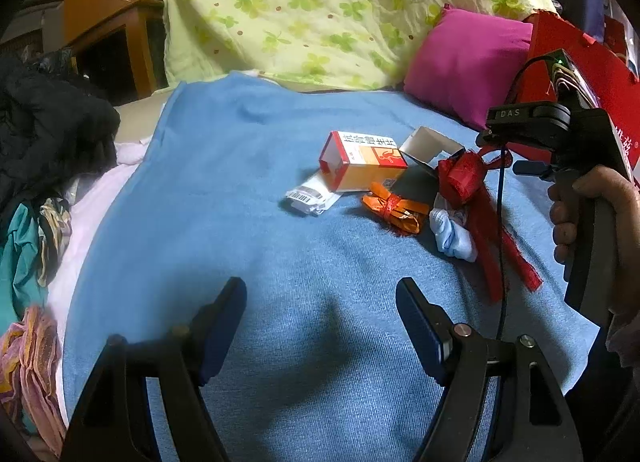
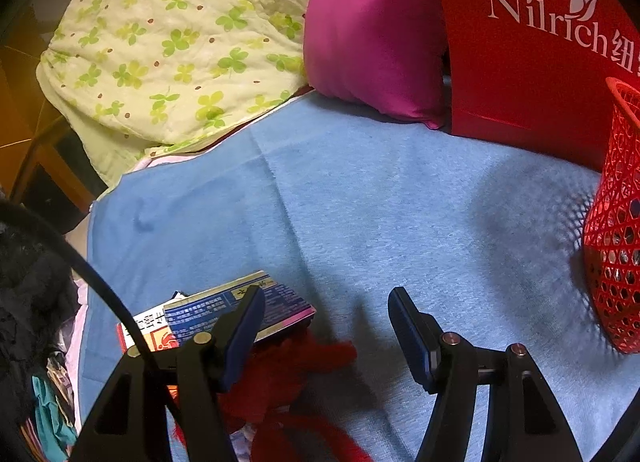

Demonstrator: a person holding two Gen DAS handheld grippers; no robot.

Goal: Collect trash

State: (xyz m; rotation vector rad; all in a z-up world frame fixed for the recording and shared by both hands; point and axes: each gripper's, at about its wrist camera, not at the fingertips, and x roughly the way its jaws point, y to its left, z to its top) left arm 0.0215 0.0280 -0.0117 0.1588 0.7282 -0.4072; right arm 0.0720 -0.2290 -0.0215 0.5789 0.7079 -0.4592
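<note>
Bed covered with a blue blanket (image 1: 248,166); toward its right edge, lying together, an orange-and-white carton (image 1: 362,160), crumpled orange wrapper (image 1: 394,208), red ribbon (image 1: 472,190), white-blue wad (image 1: 454,236); at the far edge, magenta pillow (image 1: 466,62); at the right edge, red mesh basket (image 2: 618,222).

Wide bare stretch of blue blanket (image 1: 240,190) is lying open ahead of the left gripper (image 1: 320,326), nothing blocking its spread jaws. Trash is crowding the right side: orange-white box (image 1: 362,164), crumpled orange wrapper (image 1: 390,208), red ribbon (image 1: 476,198), all touching or overlapping. The right gripper (image 2: 326,326) is sitting open over that pile, with clear blanket stretching right toward the red basket (image 2: 616,222). Red bag (image 2: 520,54) and pink pillow (image 2: 372,34) are walling the far edge; dark clothes (image 1: 44,134) are closing the left.
</note>
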